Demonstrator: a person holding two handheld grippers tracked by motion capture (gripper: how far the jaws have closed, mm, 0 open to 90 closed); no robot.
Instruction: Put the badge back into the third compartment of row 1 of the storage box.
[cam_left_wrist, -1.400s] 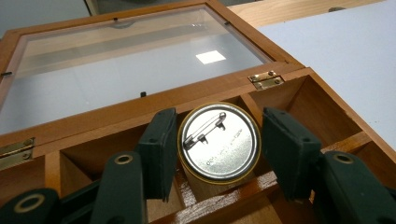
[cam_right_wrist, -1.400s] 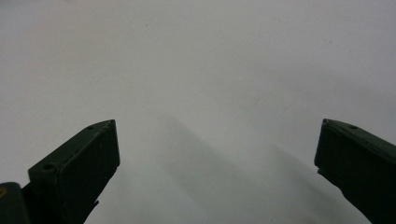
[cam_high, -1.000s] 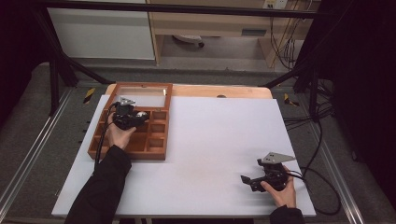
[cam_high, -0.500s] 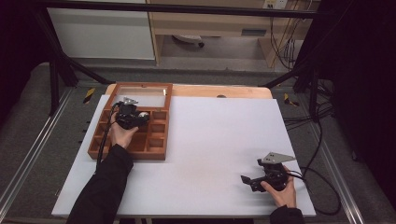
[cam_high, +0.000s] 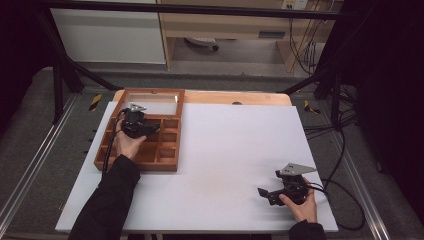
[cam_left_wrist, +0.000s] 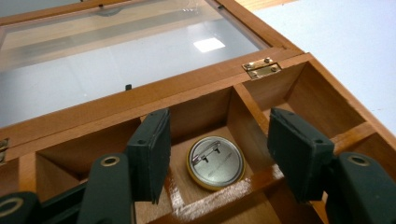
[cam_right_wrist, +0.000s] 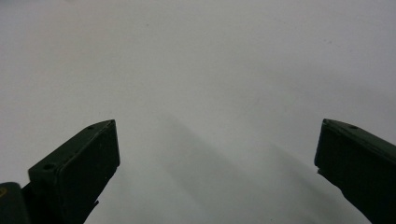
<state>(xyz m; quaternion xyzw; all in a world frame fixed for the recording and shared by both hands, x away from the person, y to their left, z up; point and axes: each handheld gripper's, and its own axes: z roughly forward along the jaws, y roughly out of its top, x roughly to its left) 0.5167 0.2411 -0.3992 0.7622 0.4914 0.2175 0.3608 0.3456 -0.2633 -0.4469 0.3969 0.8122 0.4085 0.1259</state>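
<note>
Wooden compartment box (cam_high: 150, 150) with its glass lid (cam_left_wrist: 116, 60) laid open sits at the bench's (cam_high: 225, 150) left rear, and the left claw (cam_left_wrist: 217, 154) hangs over it with jaws spread wide, gripping nothing, astride a compartment where a round pin badge (cam_left_wrist: 215, 162) lies pin side up. Right claw (cam_right_wrist: 217, 172), jaws likewise wide apart and empty, rests low over bare white bench near the front right edge. Against the earlier frames, neither claw shows any noticeable shift.
</note>
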